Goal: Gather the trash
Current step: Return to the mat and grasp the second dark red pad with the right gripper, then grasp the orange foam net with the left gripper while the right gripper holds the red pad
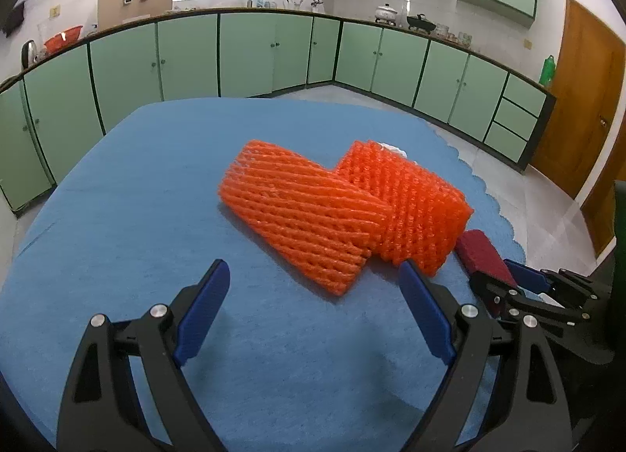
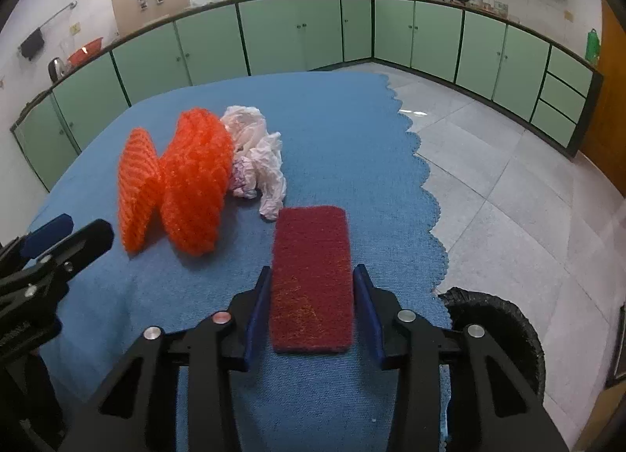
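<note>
Table w/ blue cloth (image 2: 332,119) carries all the trash; black-lined bin (image 2: 508,319) sits on the floor just off its right edge, low in the right wrist view.

Step in hand, as I judge it: right gripper (image 2: 313,295) taking the dark red scouring pad (image 2: 311,276). Its fingers sit either side of the pad's near half, close to both long edges; can't tell if they pinch yet or a sliver of gap remains. To do it well: clamp squarely across the short width, keep the pad flat so it doesn't fold, lift clear of the cloth, then swing right & down over the bin before letting go.

Left gripper (image 1: 313,307) hangs spread wide, holding nothing, aimed at the orange foam nets (image 1: 340,209), which lie overlapped mid-table just beyond its tips.

Views differ:
- Only right wrist view shows the bin, and the crumpled white plastic bag (image 2: 260,154) touching the far side of the nets; left view gives a bare white sliver of it.
- Left wrist view shows the nets' flat overlap and the right gripper's side on the pad.
</note>
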The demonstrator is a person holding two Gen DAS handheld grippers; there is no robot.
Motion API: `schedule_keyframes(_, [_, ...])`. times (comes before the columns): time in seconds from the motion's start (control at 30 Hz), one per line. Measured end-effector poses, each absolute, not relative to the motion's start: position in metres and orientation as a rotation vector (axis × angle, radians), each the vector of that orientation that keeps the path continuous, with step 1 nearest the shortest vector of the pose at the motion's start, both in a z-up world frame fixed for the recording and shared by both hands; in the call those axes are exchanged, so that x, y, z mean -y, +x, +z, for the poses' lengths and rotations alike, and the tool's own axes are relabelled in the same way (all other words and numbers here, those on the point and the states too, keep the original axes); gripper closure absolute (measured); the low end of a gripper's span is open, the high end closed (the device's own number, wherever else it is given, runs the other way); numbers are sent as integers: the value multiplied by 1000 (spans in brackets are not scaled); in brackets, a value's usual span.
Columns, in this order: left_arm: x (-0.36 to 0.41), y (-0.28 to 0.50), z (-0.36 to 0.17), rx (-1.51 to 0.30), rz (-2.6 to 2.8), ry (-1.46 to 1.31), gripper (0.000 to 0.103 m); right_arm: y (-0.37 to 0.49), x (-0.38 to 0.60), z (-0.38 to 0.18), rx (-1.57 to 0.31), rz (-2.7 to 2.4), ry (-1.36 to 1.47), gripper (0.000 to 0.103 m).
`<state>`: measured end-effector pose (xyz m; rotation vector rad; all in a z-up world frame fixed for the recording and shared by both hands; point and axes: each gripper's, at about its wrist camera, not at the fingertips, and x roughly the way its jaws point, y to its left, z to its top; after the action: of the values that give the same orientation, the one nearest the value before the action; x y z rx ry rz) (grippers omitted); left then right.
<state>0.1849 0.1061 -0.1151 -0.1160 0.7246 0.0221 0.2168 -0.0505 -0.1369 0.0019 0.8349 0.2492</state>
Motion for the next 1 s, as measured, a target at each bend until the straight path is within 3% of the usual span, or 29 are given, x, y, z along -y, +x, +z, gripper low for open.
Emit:
schedule_keyframes(0.07, [-104, 188, -116, -726, 26, -114, 18, 217, 53, -134, -835, 259, 24, 62])
schedule_keyframes(0.47, [-94, 214, -126, -792, 29, -113, 44, 215, 62, -120, -802, 275, 36, 62])
schedule_keyframes(0.53, [-95, 220, -130, -823, 25, -131, 59, 216, 63, -120, -802, 278, 36, 62])
schedule_keyframes(0.7, [-102, 223, -132, -835, 34, -173, 86, 217, 64, -117, -800, 278, 39, 62])
schedule_keyframes(1.0, [-107, 203, -120, -792, 16, -163, 93, 211, 66, -106, -775, 286, 45, 62])
